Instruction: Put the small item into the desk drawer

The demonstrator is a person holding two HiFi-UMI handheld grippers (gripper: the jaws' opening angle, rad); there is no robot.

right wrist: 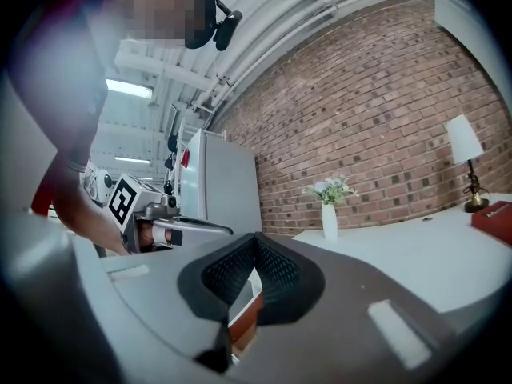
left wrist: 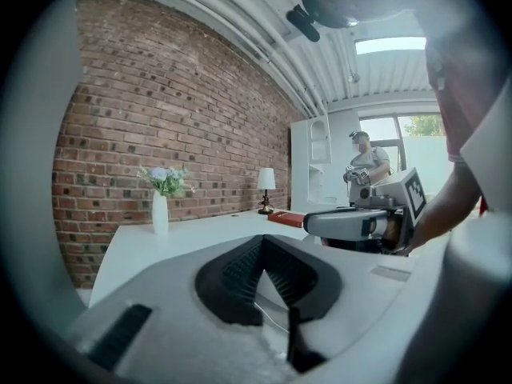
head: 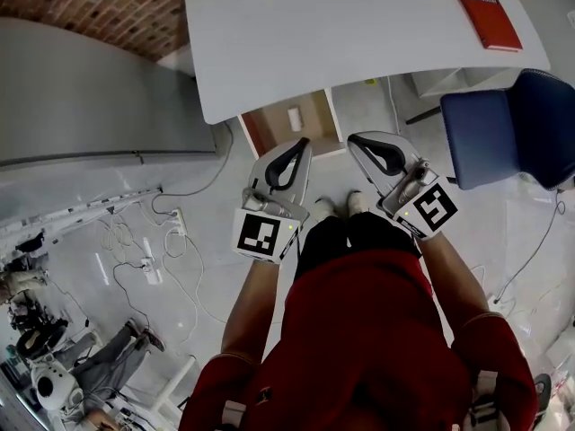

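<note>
Holds left gripper [head: 303,144] and right gripper [head: 355,140] side by side, fingers [left wrist: 237,277] of each pressed together on nothing, with small item [head: 295,118] lying in open drawer [head: 269,129] at 12 o'clock, under bench [head: 359,25] edge.

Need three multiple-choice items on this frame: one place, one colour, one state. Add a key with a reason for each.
1. Where does the red book lie?
A. on the white desk
B. on a windowsill
C. in a box

2. What colour is the chair?
A. green
B. blue
C. yellow

3. How is the left claw?
A. wide open
B. shut on the red book
C. shut, nothing in it

Key:
1 A, the head view shows the book flat on the desk top near its right end.
2 B, the seat beside the desk is plainly blue.
3 C, the left gripper view shows its jaws meeting at the tips with nothing between them.
</note>
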